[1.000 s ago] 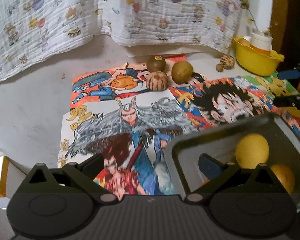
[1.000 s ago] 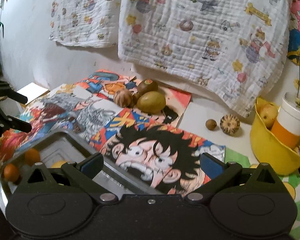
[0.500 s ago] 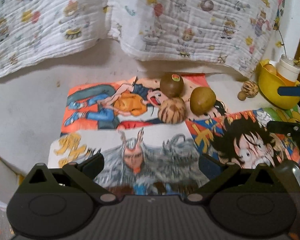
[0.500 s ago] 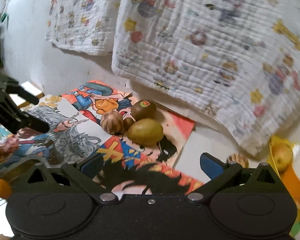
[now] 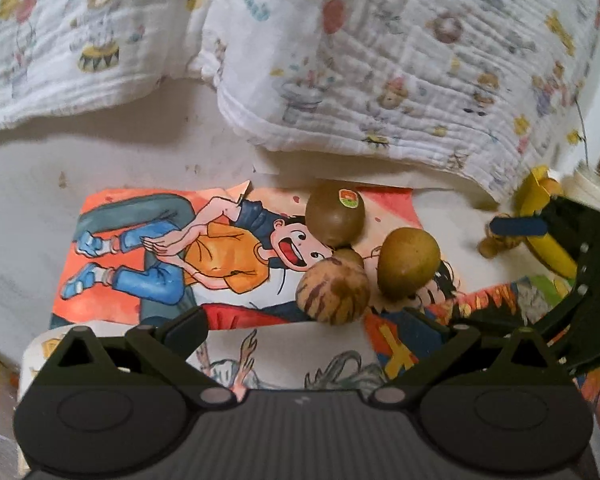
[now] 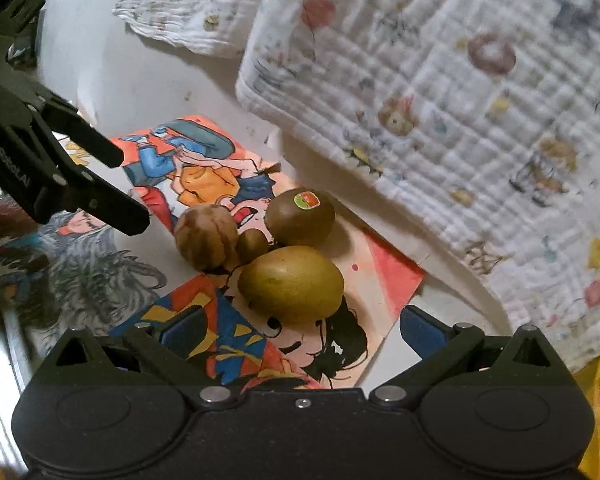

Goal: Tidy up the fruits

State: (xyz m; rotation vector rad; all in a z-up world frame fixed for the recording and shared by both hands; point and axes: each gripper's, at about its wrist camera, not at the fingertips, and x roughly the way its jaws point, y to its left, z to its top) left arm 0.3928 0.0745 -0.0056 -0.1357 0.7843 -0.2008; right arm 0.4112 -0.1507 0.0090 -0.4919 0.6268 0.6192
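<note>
Approach phase of fruit sorting: both grippers converge on a cluster of four fruits lying on cartoon-printed paper sheets [image 5: 148,240]. The right gripper [image 6: 296,330], jaws spread wide and holding nothing, hovers with the plain green-brown kiwi [image 6: 291,283] directly ahead, between its fingertips but not yet touched; beyond that fruit lie a stickered kiwi [image 6: 300,217], a small round brown fruit [image 6: 252,245] and, ahead to the left, a striped tan fruit [image 6: 205,237], the four packed close or touching. The left gripper [image 5: 306,326], likewise spread and empty, faces the striped tan fruit [image 5: 334,294], which sits just ahead between its fingertips, slightly right of centre. A metal tray [image 6: 4,344] shows at the left edge of the right wrist view, and a yellow bowl [image 5: 540,216] lies far ahead to the right of the left gripper. Judged next move: each gripper advances until its fruit sits between the pads, then closes gently, since round fruit may roll and nudge its neighbours. Legible marks: the kiwi's sticker is red and green, its wording too small to read; white lettering on the left gripper's body, seen from the right wrist, is blurred and unreadable
</note>
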